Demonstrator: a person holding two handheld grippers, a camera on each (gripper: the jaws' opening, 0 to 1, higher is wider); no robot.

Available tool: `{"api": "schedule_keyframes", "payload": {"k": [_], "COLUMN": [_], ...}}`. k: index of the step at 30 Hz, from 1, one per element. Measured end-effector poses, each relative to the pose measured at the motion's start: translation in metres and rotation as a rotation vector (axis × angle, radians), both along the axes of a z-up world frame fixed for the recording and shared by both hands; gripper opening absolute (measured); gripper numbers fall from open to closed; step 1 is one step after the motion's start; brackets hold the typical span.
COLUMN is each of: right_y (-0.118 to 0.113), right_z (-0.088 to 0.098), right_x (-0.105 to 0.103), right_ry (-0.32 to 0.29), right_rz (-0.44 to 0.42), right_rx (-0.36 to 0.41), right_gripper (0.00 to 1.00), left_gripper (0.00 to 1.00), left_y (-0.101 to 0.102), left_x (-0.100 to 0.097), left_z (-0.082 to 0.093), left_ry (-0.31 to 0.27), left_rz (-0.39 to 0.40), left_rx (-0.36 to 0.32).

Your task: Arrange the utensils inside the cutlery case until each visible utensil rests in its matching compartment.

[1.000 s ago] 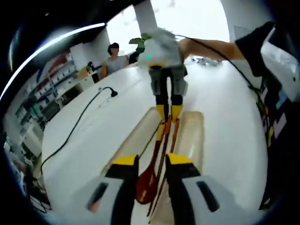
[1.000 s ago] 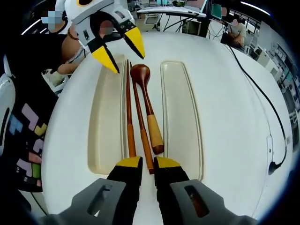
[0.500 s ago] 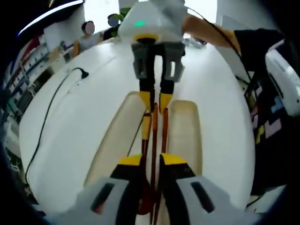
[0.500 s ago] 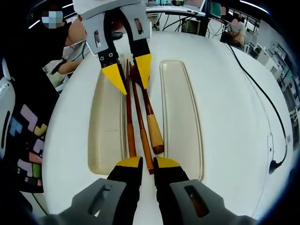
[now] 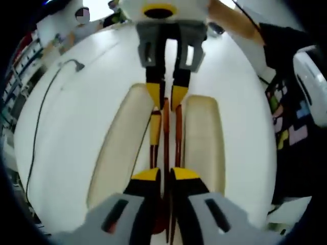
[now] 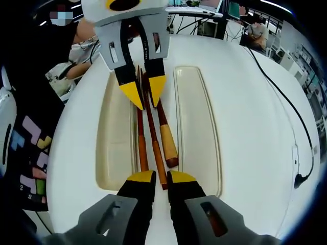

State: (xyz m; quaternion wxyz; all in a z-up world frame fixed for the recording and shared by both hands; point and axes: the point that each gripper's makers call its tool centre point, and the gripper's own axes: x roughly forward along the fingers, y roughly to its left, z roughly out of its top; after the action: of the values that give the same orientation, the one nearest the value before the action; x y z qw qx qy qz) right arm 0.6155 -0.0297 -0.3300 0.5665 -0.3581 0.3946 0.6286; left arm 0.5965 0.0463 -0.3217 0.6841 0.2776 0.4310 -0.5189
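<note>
Over case (image 6: 190,127), both tongs narrowly open, straddling chopsticks (image 6: 149,130).

1. My left gripper (image 6: 143,96) has travelled along the utensils toward my right gripper (image 5: 164,97), from the spoon (image 6: 165,137) bowl to mid-shaft.
2. Its jaws have narrowed from wide apart and now straddle the chopsticks (image 6: 148,137).
</note>
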Motion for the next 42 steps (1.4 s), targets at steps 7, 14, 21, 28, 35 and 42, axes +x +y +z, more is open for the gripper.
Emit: {"api": "schedule_keyframes", "payload": {"k": [7,14,21,28,35,42], "right_y": [0.0,0.0,0.0,0.0,0.0,-0.001], "right_z": [0.0,0.0,0.001,0.002,0.002,0.014], "right_x": [0.001,0.003,0.006,0.006,0.007,0.007], "right_ry": [0.004,-0.007,-0.071,-0.107,-0.116,-0.128], "right_rz": [-0.009,-0.003,0.015,0.056,0.057,0.044], "right_rx": [0.001,-0.005,-0.002,0.029,0.028,0.064], "right_gripper": [0.07,0.06,0.06,0.05,0.04,0.04], "left_gripper": [0.07,0.06,0.05,0.04,0.04,0.04], "left_y": [0.003,0.004,0.004,0.005,0.006,0.005], "left_x": [0.002,0.003,0.002,0.003,0.004,0.002], "left_z": [-0.006,-0.007,-0.008,-0.007,-0.005,0.001], "left_ry": [-0.006,0.014,-0.003,-0.021,0.087,0.07], "left_rz": [-0.02,-0.041,-0.072,-0.098,-0.009,-0.034], "left_rx": [0.063,0.138,0.205,0.204,0.111,0.115]}}
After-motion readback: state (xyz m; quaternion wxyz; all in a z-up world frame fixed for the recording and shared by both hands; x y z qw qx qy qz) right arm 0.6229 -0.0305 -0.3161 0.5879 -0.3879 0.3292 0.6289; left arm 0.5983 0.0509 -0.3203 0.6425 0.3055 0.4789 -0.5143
